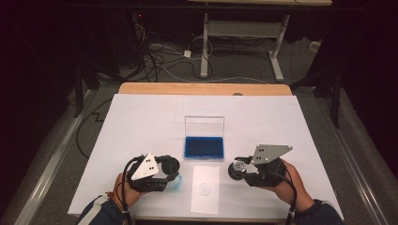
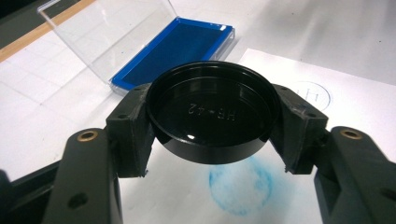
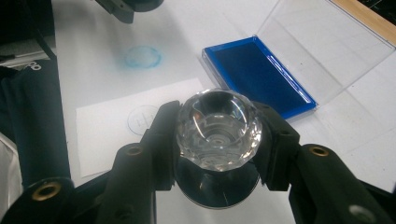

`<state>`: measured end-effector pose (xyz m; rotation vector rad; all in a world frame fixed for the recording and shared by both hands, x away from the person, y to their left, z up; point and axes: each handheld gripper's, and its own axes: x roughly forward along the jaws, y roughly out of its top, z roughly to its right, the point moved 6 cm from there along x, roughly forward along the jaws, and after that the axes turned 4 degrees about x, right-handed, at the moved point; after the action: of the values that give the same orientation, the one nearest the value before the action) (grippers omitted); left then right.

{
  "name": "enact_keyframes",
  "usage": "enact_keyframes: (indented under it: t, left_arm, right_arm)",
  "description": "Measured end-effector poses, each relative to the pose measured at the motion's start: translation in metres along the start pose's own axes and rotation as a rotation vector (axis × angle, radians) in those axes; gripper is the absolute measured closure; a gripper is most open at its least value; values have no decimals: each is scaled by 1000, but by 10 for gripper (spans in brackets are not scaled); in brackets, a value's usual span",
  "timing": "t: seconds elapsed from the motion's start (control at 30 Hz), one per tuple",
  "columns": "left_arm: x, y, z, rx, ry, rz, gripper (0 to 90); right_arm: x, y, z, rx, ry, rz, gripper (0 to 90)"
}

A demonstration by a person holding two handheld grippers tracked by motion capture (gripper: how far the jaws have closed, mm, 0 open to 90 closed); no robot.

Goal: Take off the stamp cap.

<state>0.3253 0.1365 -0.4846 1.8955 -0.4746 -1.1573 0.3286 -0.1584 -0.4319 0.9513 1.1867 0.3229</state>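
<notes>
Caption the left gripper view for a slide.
Left gripper clamps a black cap above a blue smudge, open ink pad behind.

Open blue ink pad case (image 1: pixel 204 146) with clear lid upright, small white paper (image 1: pixel 205 189) near it, blue ring stain (image 2: pixel 240 185) left of the paper

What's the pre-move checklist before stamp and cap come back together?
1. Left gripper jaws clamped on black cap: ok.
2. Right gripper jaws clamped on crystal-topped stamp: ok.
3. Cap's open side up: ok.
4. Paper slip carries a round print: ok.
5. Blue ink pad case lid closed: not ok, it stands open.
6. White table cover clean: not ok, blue ring smudge.
7. Stamp face dry: cannot tell.
</notes>
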Motion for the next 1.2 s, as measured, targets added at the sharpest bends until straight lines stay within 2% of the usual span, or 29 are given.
enact_keyframes:
  t: [0.23, 0.57, 0.63, 0.77, 1.2]
  left_arm:
    - [-10, -12, -3, -18, 14, -10, 367]
    - [-25, -32, -8, -69, 37, -13, 366]
    - [-26, -34, -7, -67, 39, -20, 367]
    - [-29, -37, -6, -64, 53, -23, 366]
    - [-33, -43, -9, -87, 55, -23, 366]
  right_arm:
    - [-5, -3, 4, 8, -14, 4, 570]
    - [-6, -3, 11, 20, -28, 7, 570]
    - [-7, -3, 13, 22, -31, 7, 570]
    - [-7, -2, 13, 22, -35, 9, 570]
    - [-4, 3, 15, 15, -31, 13, 570]
